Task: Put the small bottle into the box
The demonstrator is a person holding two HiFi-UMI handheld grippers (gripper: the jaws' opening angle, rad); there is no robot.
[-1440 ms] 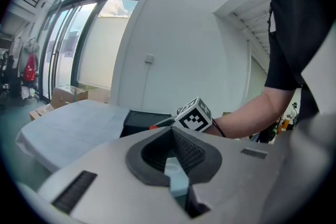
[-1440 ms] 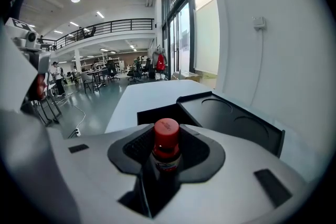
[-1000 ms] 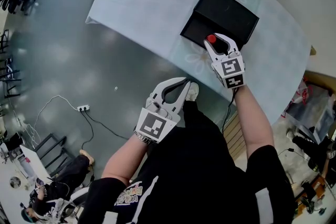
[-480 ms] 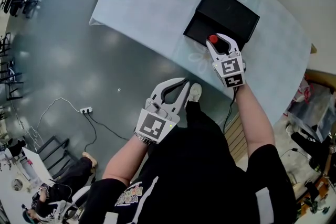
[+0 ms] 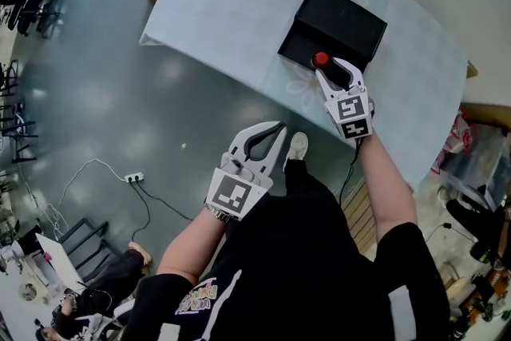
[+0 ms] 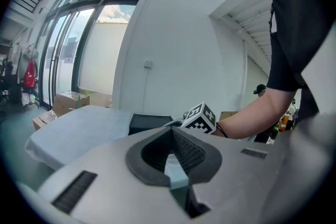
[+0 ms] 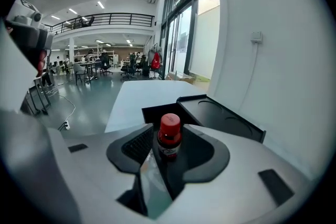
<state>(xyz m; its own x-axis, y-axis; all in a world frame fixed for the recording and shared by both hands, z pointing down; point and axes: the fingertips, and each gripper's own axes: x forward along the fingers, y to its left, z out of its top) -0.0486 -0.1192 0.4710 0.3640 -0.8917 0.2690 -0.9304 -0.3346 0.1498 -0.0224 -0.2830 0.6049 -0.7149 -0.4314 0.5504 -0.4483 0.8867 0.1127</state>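
Box (image 5: 339, 18) on table (image 5: 231, 4), small bottle (image 5: 321, 60) at its near edge, seemingly above it.

The person (image 5: 386, 189) is wearing a black short-sleeved shirt (image 5: 303, 267), carrying a white left gripper (image 5: 276, 127) and right gripper (image 5: 329, 69) with square-marker cubes (image 5: 235, 194).

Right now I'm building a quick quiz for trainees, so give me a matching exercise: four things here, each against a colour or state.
Things:
1. bottle cap
2. box
3. tablecloth
4. left gripper

Colours or states:
A. black
B. jaws together, nothing between them
C. red
D. pale blue

Pairs: 1-C, 2-A, 3-D, 4-B
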